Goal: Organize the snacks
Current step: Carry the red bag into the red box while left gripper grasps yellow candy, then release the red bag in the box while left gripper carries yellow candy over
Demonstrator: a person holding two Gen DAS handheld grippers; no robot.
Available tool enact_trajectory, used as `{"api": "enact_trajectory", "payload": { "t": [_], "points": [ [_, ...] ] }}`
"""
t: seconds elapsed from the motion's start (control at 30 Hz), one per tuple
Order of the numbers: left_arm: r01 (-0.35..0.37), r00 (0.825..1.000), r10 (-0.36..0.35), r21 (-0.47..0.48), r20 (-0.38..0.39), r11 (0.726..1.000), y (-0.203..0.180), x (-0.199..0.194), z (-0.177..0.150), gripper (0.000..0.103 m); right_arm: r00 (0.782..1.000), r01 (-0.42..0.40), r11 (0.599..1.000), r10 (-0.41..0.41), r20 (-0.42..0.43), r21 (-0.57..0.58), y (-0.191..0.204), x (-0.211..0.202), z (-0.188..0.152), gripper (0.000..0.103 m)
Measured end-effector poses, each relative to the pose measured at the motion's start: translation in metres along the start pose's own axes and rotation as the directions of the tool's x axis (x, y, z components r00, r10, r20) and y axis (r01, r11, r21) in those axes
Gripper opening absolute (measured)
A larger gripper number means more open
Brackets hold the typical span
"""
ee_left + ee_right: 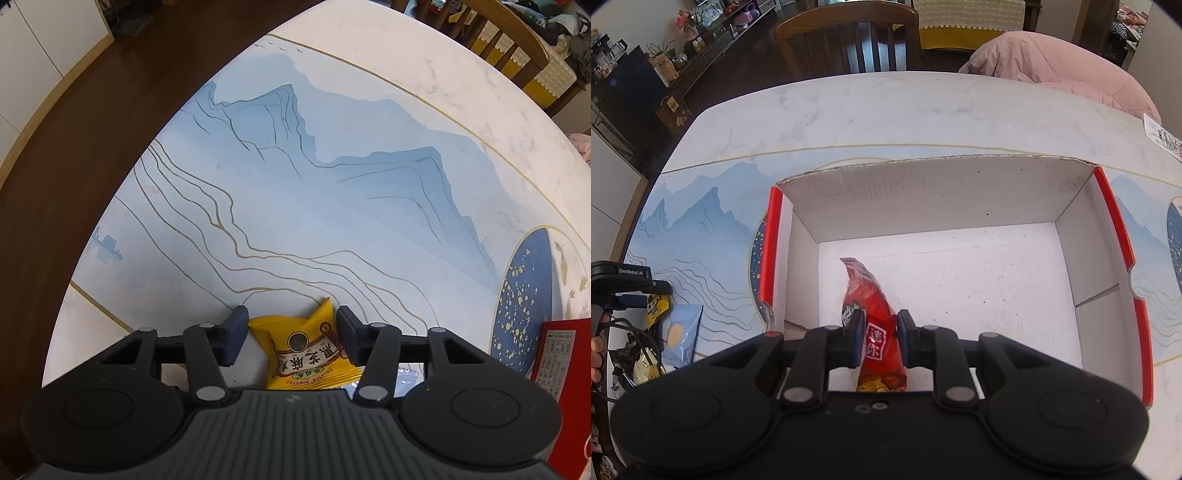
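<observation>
A yellow snack packet (pixel 306 354) with a printed label lies on the painted table (pixel 295 221), and my left gripper (pixel 291 332) is shut on it, a dark pad pressing each side. In the right wrist view my right gripper (pixel 879 332) is shut on a red snack packet (pixel 868 295), which hangs tip-forward over the white floor of an open cardboard box (pixel 934 195) with red rims. Nothing else lies in the box. The same yellow packet (pixel 657 306) shows at the far left of that view.
A light blue packet (pixel 681 332) and several other wrappers lie left of the box near the table's edge. A corner of the red box (pixel 557 350) stands right of my left gripper. Wooden chairs (pixel 849 40) and a pink jacket (pixel 1052 62) sit beyond the table.
</observation>
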State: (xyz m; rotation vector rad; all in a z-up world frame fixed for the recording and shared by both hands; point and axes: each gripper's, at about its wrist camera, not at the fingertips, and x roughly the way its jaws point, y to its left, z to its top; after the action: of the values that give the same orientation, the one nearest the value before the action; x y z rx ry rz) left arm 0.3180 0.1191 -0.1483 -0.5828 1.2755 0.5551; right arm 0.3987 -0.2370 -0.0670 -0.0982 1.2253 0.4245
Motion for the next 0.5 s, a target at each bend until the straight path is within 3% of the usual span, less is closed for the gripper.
{"api": "enact_trajectory", "payload": {
  "t": [0.3, 0.5],
  "points": [
    [0.035, 0.999, -0.034, -0.010, 0.023, 0.999, 0.003, -0.014, -0.007, 0.048, 1.000, -0.015, 1.000, 0.015, 0.023, 0.007, -0.009, -0.007, -0.006, 0.018],
    [0.079, 0.996, -0.080, 0.042, 0.029, 0.996, -0.006, -0.040, -0.014, 0.048, 0.999, -0.023, 1.000, 0.023, 0.037, 0.011, -0.018, -0.018, -0.010, 0.018]
  ]
}}
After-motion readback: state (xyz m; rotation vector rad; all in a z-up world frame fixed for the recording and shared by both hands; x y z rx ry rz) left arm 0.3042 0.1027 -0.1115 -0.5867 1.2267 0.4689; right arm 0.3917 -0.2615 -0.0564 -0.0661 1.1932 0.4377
